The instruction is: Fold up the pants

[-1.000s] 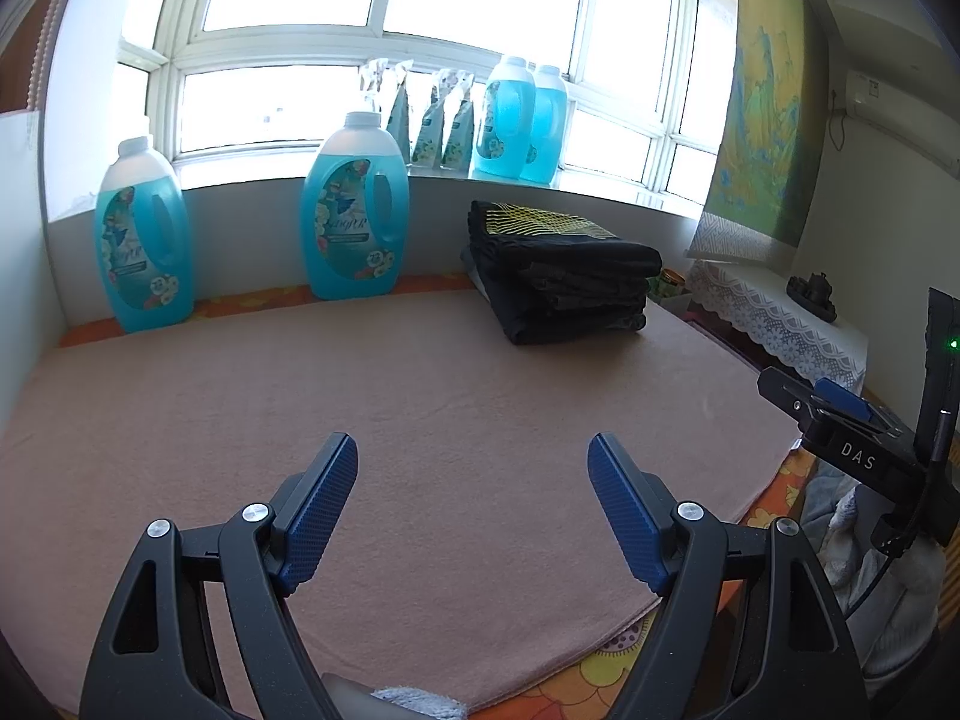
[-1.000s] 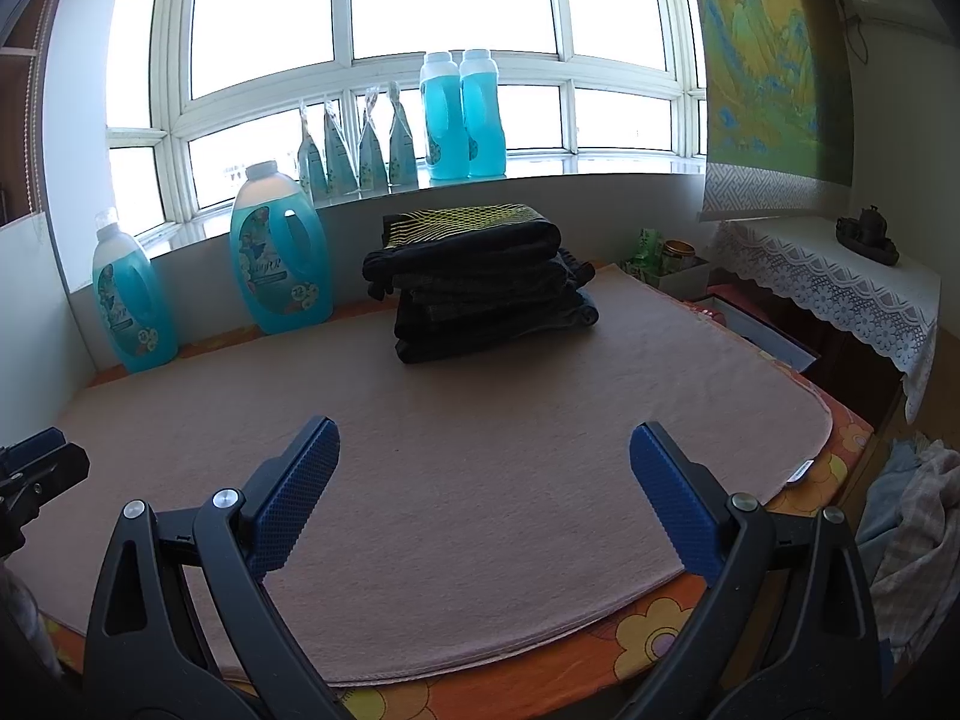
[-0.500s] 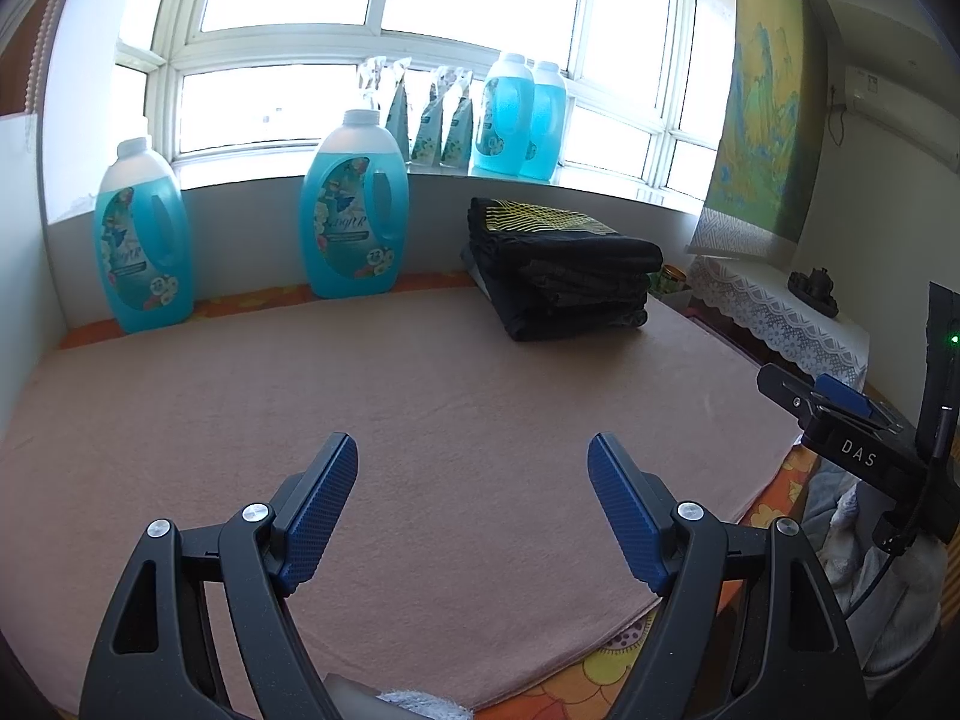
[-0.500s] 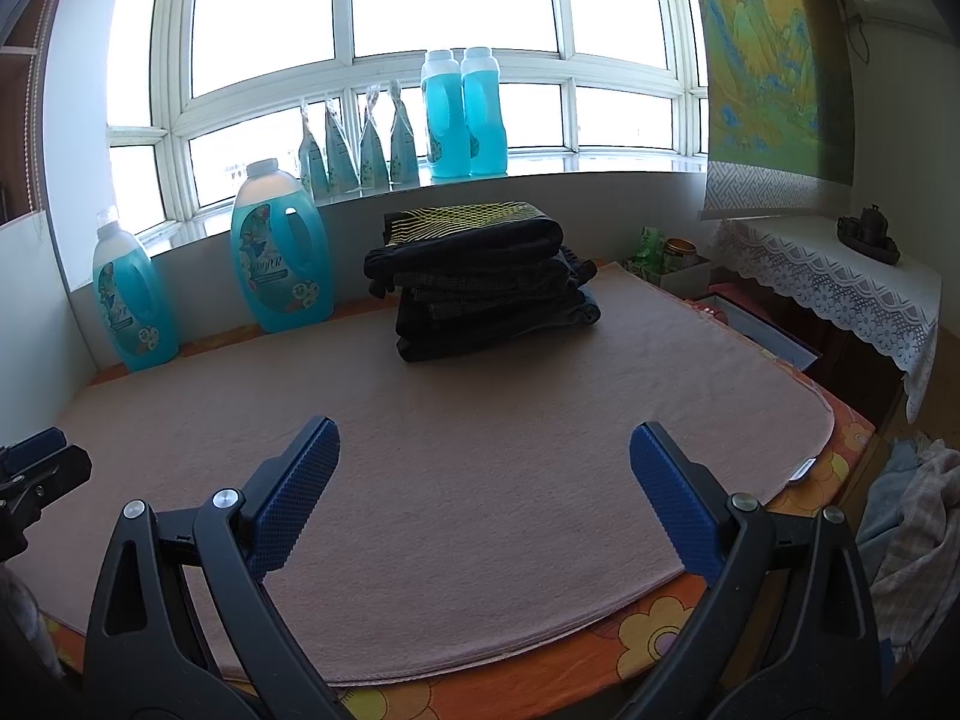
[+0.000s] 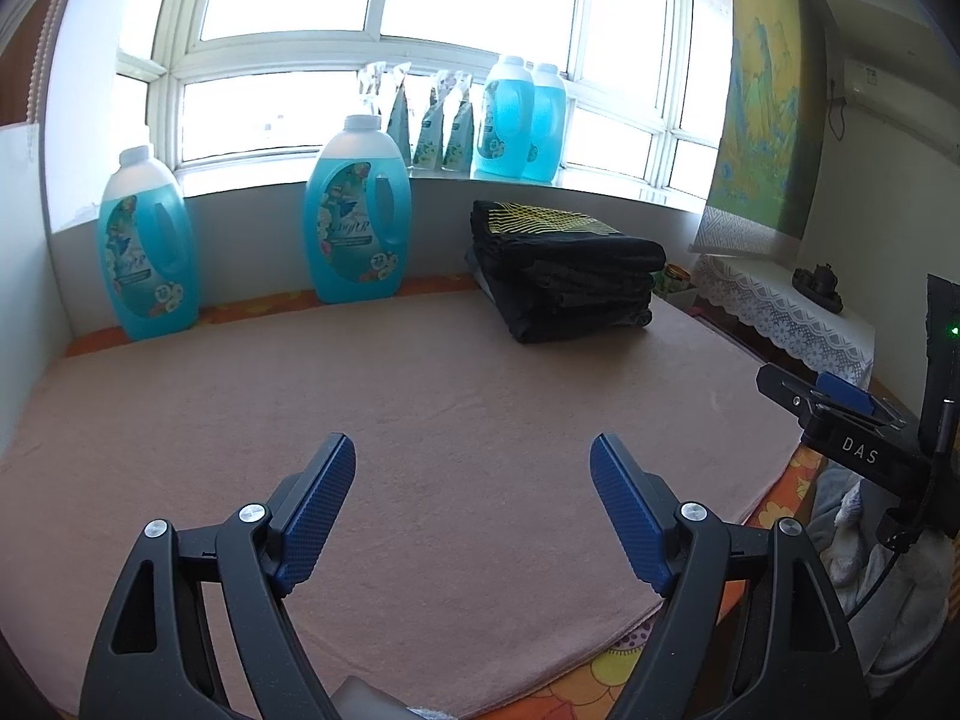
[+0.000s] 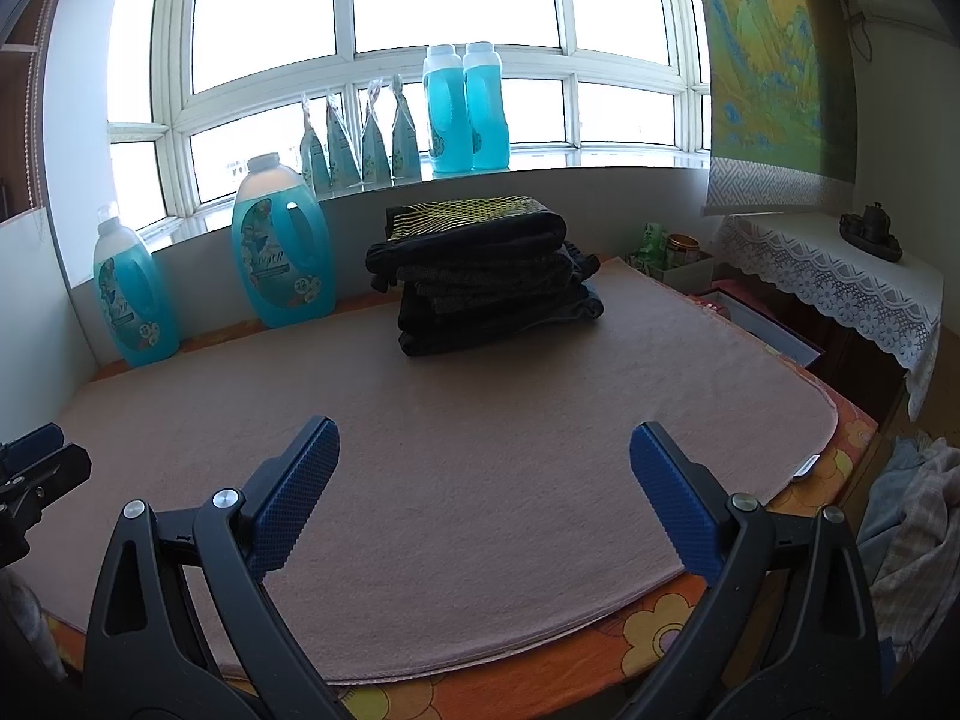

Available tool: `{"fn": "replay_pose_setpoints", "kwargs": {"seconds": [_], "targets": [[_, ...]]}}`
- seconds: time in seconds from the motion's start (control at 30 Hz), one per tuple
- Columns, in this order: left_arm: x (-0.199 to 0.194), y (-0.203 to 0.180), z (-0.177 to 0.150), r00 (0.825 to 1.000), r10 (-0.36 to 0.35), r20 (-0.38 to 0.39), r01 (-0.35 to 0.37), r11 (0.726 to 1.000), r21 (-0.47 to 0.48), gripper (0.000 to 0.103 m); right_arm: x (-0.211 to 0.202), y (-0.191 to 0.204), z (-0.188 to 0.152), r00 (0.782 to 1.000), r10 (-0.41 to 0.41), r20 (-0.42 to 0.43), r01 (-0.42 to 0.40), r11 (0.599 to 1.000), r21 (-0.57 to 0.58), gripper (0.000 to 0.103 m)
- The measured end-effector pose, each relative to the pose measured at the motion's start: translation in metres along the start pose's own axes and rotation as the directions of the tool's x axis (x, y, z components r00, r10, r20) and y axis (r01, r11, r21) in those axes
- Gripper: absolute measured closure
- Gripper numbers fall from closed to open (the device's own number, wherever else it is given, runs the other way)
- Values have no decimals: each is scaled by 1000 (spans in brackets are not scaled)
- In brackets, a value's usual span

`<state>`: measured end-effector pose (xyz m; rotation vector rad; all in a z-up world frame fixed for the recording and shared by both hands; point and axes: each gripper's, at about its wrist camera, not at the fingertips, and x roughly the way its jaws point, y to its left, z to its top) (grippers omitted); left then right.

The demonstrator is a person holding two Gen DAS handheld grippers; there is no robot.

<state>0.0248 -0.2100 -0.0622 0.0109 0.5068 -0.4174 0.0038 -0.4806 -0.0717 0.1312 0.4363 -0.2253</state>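
Left wrist: left gripper [image 5: 473,462] jaws wide, empty.

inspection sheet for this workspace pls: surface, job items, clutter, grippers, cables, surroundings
Surface: pink mat over a flowered orange cover; middle bare.
Job's things: stack of folded dark pants at the far edge; no unfolded pair on the mat.
Clutter: two blue detergent bottles on the mat's far edge by the wall; loose laundry off the right side.
Grippers: left gripper and right gripper open, nothing between the pads, over the near edge.
Cables: thin black cable hanging from the right gripper's body.
Surroundings: window sill with more bottles and pouches; wall hanging; lace-covered side table.
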Motion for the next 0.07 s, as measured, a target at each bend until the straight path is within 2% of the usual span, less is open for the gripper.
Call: {"fn": "replay_pose_setpoints", "kwargs": {"seconds": [0.07], "targets": [[0, 1, -1, 1000, 5, -4, -5, 1000, 1, 22, 0, 0, 0, 1000, 1, -1, -1, 1000, 0, 4]]}}
